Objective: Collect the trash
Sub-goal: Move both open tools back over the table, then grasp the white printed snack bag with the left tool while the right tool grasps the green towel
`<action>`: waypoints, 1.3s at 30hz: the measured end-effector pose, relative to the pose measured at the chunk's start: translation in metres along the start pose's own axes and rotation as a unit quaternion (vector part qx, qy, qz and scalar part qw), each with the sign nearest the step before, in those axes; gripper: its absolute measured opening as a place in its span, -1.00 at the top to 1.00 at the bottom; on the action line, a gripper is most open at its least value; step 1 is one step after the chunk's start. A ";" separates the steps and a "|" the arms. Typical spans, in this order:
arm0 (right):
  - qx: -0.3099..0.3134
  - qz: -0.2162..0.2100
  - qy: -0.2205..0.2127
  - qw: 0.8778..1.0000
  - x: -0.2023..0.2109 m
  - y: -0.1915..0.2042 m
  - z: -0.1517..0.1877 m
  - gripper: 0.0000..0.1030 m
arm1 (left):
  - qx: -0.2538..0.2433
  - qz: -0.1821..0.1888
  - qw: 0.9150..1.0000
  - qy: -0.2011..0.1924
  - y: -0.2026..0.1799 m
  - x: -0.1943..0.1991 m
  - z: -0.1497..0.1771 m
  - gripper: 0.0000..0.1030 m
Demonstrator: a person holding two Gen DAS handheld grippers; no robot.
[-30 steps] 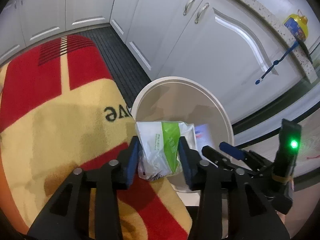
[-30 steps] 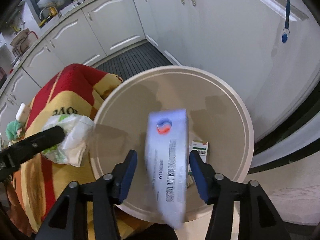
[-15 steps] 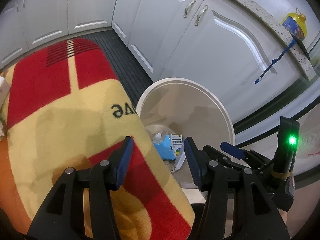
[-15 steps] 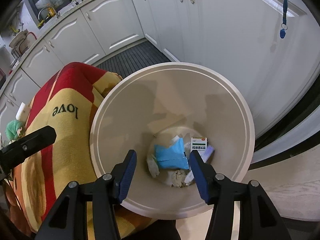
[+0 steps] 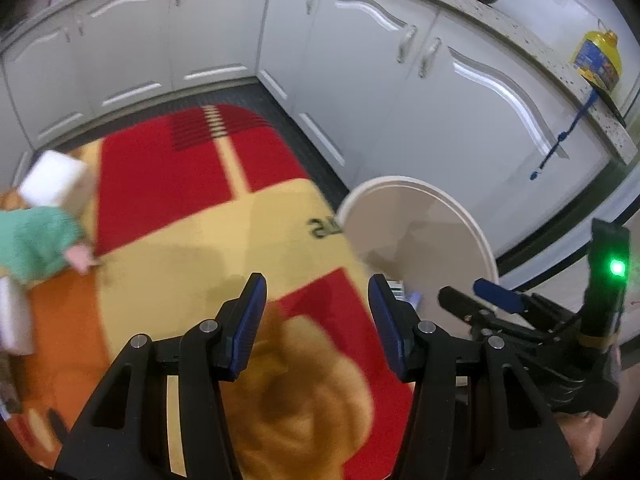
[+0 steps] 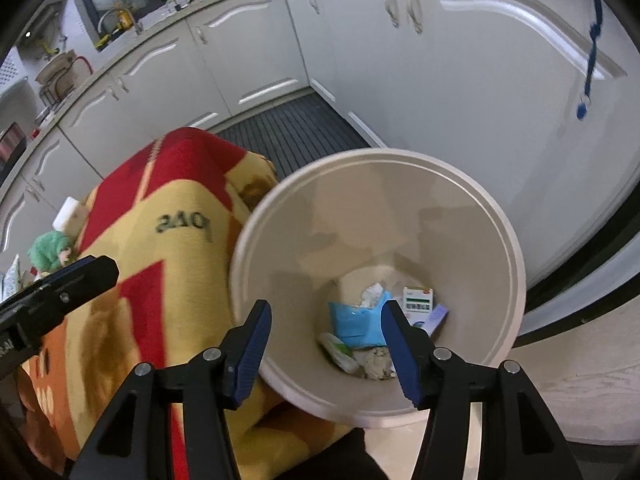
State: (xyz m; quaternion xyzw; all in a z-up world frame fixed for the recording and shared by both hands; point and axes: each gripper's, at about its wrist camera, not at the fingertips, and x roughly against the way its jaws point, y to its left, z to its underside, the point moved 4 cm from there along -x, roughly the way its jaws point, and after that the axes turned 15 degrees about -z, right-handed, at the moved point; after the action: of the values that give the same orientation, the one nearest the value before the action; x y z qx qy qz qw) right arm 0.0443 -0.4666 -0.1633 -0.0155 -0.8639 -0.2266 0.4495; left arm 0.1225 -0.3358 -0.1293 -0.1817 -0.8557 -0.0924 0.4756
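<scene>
A round beige bin stands on the floor beside a red and yellow blanket. At its bottom lie a blue wrapper, a white and green packet, a small white box, a purple box and crumpled paper. My right gripper hangs open over the bin's left side, holding nothing. Over the blanket, my left gripper is open and holds nothing, with the bin to its right. Each gripper shows in the other's view: the right gripper, the left gripper.
White cabinet doors wrap around behind the bin, with a dark ribbed mat at their foot. A white box and a green plush toy lie at the blanket's far left. A blue cord hangs from the counter.
The left gripper let go of the white and green packet and the right let go of a white box; both now lie in the bin. Both grippers rose and drew left, the left one over the blanket.
</scene>
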 end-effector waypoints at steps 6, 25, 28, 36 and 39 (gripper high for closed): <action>0.034 -0.017 -0.001 0.999 0.001 0.044 -0.002 -0.07 | 0.025 -0.029 0.999 -0.009 0.040 0.017 0.008 0.00; 0.148 -0.133 0.042 0.979 -0.039 0.207 0.007 -0.28 | 0.157 -0.086 0.983 -0.044 0.226 0.112 0.056 -0.18; 0.170 -0.149 0.050 0.973 -0.053 0.232 0.004 -0.33 | 0.178 -0.085 0.980 -0.033 0.249 0.110 0.062 -0.19; 0.246 -0.178 0.054 0.951 -0.089 0.295 -0.021 -0.49 | 0.222 -0.053 0.974 0.003 0.277 0.083 0.068 -0.19; 0.286 -0.177 0.062 0.940 -0.108 0.315 -0.028 -0.49 | 0.227 -0.040 0.973 0.010 0.280 0.073 0.066 -0.19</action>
State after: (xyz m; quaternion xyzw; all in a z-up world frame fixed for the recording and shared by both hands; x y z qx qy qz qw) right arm 0.2028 -0.1759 -0.1157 0.2811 -0.8513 -0.0465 0.4406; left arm 0.1477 -0.0411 -0.1064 -0.0343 -0.8561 0.0833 0.5090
